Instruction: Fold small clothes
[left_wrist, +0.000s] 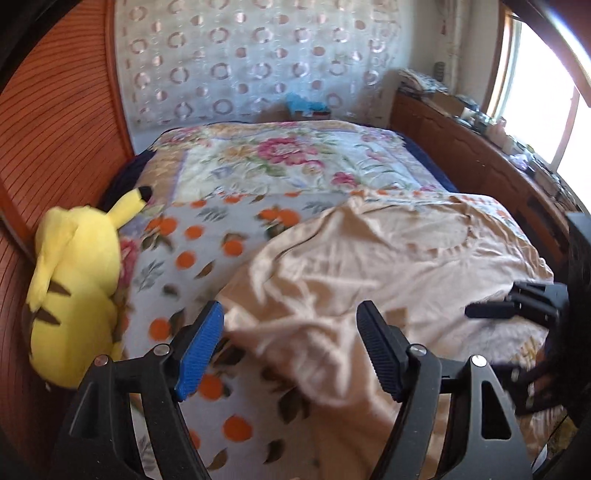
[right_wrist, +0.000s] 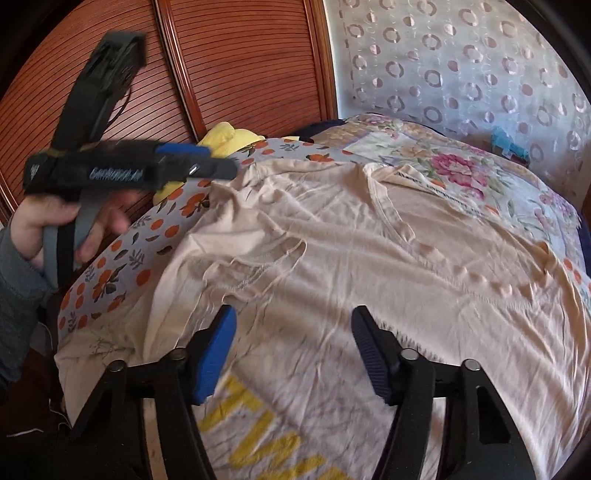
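Observation:
A pale peach T-shirt (right_wrist: 351, 258) lies spread and wrinkled on the bed, with yellow lettering (right_wrist: 258, 435) near its front edge. It also shows in the left wrist view (left_wrist: 369, 266). My left gripper (left_wrist: 290, 325) is open just above the shirt's left part, holding nothing. It also shows in the right wrist view (right_wrist: 221, 162), held in a hand at the left above the bed. My right gripper (right_wrist: 293, 332) is open and empty above the shirt's lower middle. Its dark fingers (left_wrist: 491, 308) show at the right edge of the left wrist view.
A yellow plush toy (left_wrist: 74, 291) lies at the bed's left side against a brown slatted wardrobe (right_wrist: 240, 66). The bed carries an orange-print blanket (left_wrist: 184, 258) and a floral quilt (left_wrist: 288, 158). A wooden sideboard (left_wrist: 480, 158) with clutter stands right, under a window.

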